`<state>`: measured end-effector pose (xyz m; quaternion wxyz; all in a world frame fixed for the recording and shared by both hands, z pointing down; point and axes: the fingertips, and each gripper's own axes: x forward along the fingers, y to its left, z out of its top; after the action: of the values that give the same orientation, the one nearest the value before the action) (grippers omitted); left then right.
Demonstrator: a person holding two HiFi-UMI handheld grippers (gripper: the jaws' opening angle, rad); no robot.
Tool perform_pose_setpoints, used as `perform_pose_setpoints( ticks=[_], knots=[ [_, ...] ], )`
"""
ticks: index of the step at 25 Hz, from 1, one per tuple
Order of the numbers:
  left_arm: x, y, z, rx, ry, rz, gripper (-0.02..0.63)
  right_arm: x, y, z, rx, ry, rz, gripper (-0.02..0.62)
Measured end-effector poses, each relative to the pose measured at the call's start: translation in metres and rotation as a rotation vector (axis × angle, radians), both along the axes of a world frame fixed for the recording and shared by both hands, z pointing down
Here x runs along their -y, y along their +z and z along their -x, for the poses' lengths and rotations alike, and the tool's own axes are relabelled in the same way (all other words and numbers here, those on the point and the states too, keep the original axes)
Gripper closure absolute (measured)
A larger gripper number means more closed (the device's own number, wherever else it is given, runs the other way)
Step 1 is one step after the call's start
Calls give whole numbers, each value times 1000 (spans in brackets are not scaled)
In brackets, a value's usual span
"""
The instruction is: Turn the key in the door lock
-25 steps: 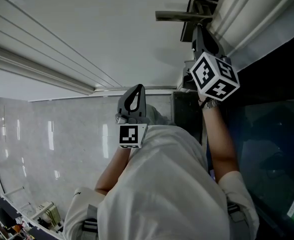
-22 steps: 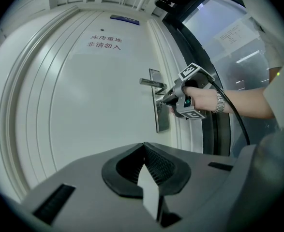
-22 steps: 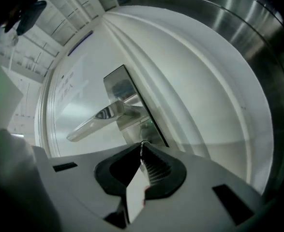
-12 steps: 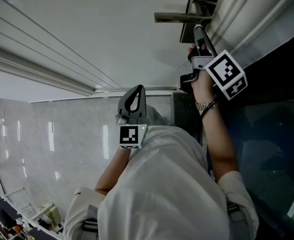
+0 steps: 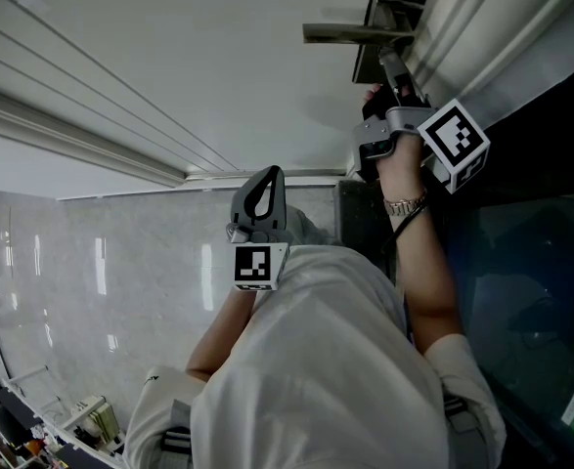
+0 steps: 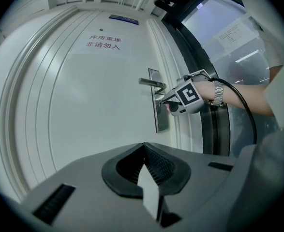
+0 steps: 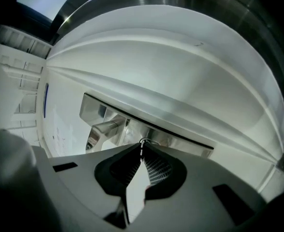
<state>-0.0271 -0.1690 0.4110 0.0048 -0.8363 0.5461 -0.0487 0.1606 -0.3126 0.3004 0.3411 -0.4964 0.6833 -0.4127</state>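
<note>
- My white shirt (image 5: 316,360) fills the bottom of the head view, with pale polished floor (image 5: 91,281) to its left.
- My left gripper (image 5: 267,174) is just in front of my chest, pointing level at the door and well short of it. Its 2 jaws are pressed together tip to tip with nothing between them, as the left gripper view (image 6: 142,145) shows.
- My right forearm reaches forward past a dark glass panel (image 5: 531,291), with a wristwatch (image 5: 404,206) on the wrist.
- My right hand (image 5: 389,159) carries the right gripper (image 5: 387,60), whose marker cube (image 5: 455,137) sits tilted on 1 corner.
- In the right gripper view its jaws (image 7: 142,145) are clenched, nipping the small metal key (image 7: 142,141) at their very tips.
- The key sits in the steel lock plate (image 7: 180,141), on the door's right edge and just below the handle.
- The lever handle (image 7: 105,127) juts out from the upper part of that plate, level and untouched by either gripper.
- Beyond it is the white panelled door (image 6: 83,105), shut in its frame.
- High on the door is a line of red lettering (image 6: 103,41), with a small blue plate (image 6: 124,19) above it.
</note>
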Motion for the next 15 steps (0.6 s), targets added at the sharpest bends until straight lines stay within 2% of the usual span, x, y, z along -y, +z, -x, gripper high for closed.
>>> perform_pose_setpoints(
  ticks=[4, 6, 8, 10, 13, 15],
  knots=[
    [1, 0, 1, 1, -1, -3, 597, -2, -2, 2, -197, 1, -56, 583],
    [1, -1, 0, -1, 0, -5, 597, -5, -3, 8, -261, -17, -84, 572],
    [0, -3, -1, -3, 3, -7, 597, -10, -3, 14, -346, -35, -126, 473],
    [0, -3, -2, -3, 8, -7, 597, -16, -3, 20, -513, -43, -166, 433],
    [1, -2, -1, 2, 12, -4, 597, -20, -3, 29, -861, -46, -228, 417],
    [1, -1, -2, 1, 14, -2, 597, -22, -2, 32, -1028, -56, -263, 416]
  ],
)
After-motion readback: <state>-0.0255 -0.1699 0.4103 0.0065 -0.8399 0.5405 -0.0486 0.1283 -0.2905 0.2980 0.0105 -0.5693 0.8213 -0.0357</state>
